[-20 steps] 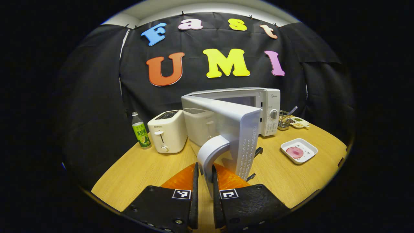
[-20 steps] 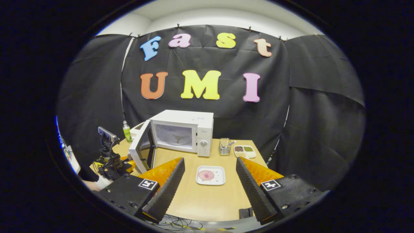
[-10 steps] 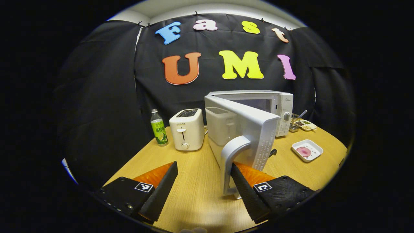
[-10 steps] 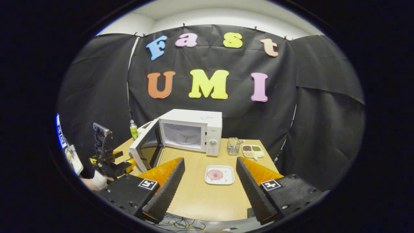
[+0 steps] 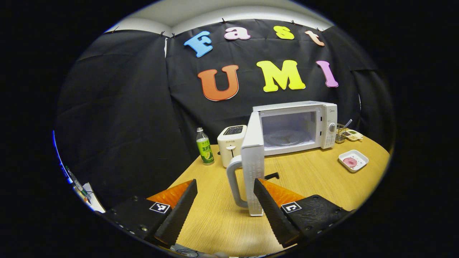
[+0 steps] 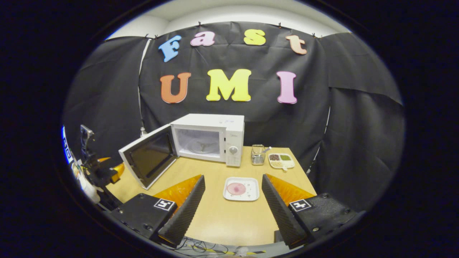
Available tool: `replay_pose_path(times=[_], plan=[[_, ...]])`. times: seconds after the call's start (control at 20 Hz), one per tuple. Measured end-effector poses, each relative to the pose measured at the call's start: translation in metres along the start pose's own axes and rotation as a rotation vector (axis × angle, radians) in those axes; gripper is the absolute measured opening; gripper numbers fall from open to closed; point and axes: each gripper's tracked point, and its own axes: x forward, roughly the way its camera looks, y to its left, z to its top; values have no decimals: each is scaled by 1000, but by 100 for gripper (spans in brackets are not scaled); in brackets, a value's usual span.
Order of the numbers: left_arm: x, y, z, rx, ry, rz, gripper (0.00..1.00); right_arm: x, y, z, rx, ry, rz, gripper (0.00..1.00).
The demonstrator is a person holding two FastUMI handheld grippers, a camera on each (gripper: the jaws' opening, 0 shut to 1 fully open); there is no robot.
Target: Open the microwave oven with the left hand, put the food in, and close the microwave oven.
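Jaws of both grippers gape apart; microwave (image 6: 211,139) door (image 5: 252,161) open, brand writing too small.

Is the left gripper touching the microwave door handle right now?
Apart. In the left gripper view the left gripper has its jaws spread wide, and the door handle stands between them with bare table visible on either side.

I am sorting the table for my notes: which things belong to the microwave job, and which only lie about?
Job: white microwave oven, its open door, white square plate of pink food.
Lying about: white toaster, green-labelled bottle, metal cutlery basket, divided snack tray.
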Motion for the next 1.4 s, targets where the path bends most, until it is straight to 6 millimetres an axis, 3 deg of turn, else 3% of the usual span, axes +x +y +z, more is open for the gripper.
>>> replay_pose_path(times=[0.15, 0.2, 0.4, 0.45, 0.5, 0.75, 0.8, 0.85, 0.95, 1.0, 1.25, 1.35, 1.4], plan=[[-18, -22, 14, 0, -6, -21, 96, 34, -21, -25, 15, 68, 4, 98], [-25, -30, 18, -7, -5, -27, 96, 48, -28, -35, 17, 100, 5, 89], [-46, -80, 49, -39, -43, -94, 96, 107, -56, -82, 55, 216, 20, 84], [-48, -89, 59, -54, -58, -102, 96, 120, -63, -93, 64, 247, 27, 73], [-49, -98, 66, -69, -62, -107, 96, 131, -69, -104, 78, 276, 32, 83], [-53, -129, 100, -90, -58, -86, 96, 188, -84, -152, 163, 435, 105, 76], [-54, -133, 106, -91, -61, -76, 96, 196, -86, -157, 173, 461, 121, 74], [-55, -136, 112, -89, -61, -63, 96, 204, -86, -162, 183, 484, 138, 60], [-59, -142, 119, -80, -58, -38, 96, 219, -85, -172, 181, 541, 166, 54], [-62, -145, 122, -71, -54, -26, 96, 226, -81, -176, 180, 561, 181, 65], [-74, -159, 131, -27, -48, 4, 96, 246, -76, -188, 181, 645, 185, 63], [-75, -163, 129, -40, -42, 17, 96, 250, -81, -192, 149, 696, 142, 36], [-75, -166, 129, -51, -40, 19, 96, 248, -83, -189, 125, 714, 122, 34]])
